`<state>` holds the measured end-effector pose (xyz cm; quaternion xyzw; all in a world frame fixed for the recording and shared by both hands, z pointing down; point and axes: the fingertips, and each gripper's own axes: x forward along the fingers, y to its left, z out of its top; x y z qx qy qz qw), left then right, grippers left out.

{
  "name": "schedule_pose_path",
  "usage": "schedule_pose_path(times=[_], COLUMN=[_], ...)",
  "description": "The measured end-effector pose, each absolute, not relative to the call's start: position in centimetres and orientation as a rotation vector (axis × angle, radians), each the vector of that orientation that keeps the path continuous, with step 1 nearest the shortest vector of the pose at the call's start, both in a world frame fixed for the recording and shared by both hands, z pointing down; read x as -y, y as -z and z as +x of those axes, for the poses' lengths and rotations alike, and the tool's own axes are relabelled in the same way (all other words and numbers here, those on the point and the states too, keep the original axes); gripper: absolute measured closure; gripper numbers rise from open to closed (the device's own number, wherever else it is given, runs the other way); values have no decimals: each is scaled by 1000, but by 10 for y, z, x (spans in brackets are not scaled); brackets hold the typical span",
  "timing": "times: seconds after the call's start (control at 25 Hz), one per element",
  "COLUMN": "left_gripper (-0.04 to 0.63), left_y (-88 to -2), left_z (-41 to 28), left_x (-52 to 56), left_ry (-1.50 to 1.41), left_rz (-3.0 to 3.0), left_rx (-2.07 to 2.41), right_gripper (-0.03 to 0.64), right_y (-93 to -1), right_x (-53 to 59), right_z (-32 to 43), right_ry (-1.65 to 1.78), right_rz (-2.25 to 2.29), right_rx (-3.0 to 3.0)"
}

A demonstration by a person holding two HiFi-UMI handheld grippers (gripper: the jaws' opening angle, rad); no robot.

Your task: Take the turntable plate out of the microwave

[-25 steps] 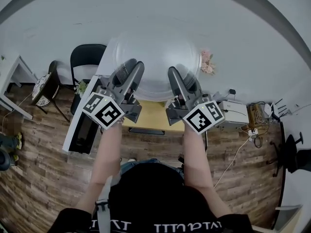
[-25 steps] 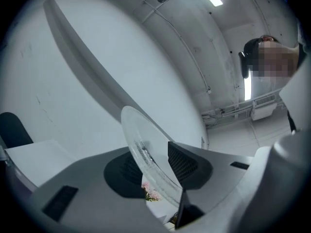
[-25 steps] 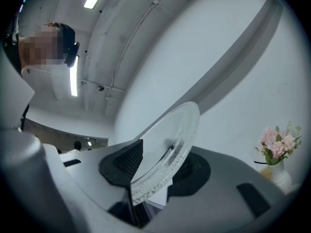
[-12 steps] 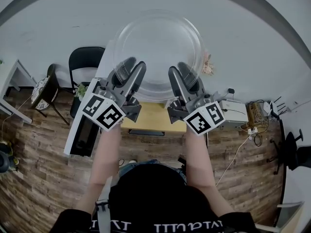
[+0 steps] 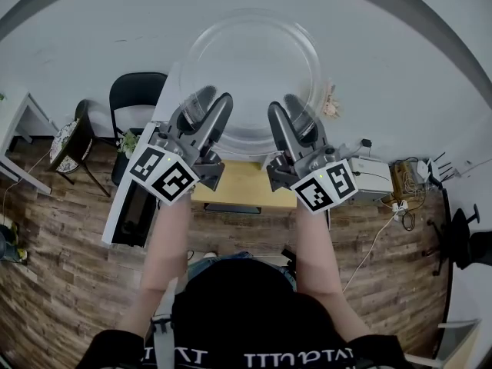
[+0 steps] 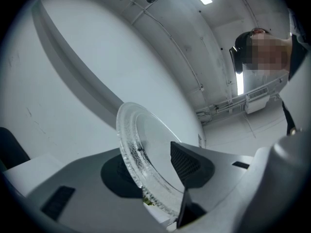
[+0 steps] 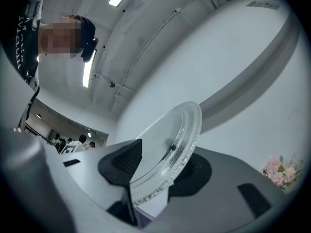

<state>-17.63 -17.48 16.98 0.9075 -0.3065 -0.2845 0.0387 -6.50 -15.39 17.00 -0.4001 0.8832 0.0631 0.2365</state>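
In the head view I hold the clear glass turntable plate [image 5: 254, 68] up in the air before me, tilted against the white wall. My left gripper [image 5: 209, 112] clamps its near-left rim and my right gripper [image 5: 290, 118] its near-right rim. The left gripper view has the ribbed plate [image 6: 146, 144] edge-on between the jaws of the left gripper [image 6: 156, 174], which have just been opening a little with the rim still between them. Seen from the right gripper view, the plate [image 7: 171, 142] stands likewise in the right gripper [image 7: 156, 173], pinched between its pads.
Below my hands are a yellow-topped table [image 5: 242, 184] and a white appliance with a dark front [image 5: 129, 206] at its left. A black chair [image 5: 135, 98] stands behind it. Pink flowers [image 5: 329, 102], a white box [image 5: 370, 178] and cables [image 5: 403, 202] lie to the right.
The plate has risen in the head view and tilted further up toward the wall. Both grippers have rolled slightly and kept their place at its rim.
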Motion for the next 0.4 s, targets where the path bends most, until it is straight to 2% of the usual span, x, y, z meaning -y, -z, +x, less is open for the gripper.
schedule_pose_path(times=[0.4], left_gripper=[436], left_y=[-172], left_z=[-176], left_x=[176], left_ry=[869], left_rz=[2762], left_rx=[930], right_gripper=[446], right_y=[-172], right_x=[154], right_z=[-65], right_ry=[-191], right_rz=[-1103], right_rx=[-2427])
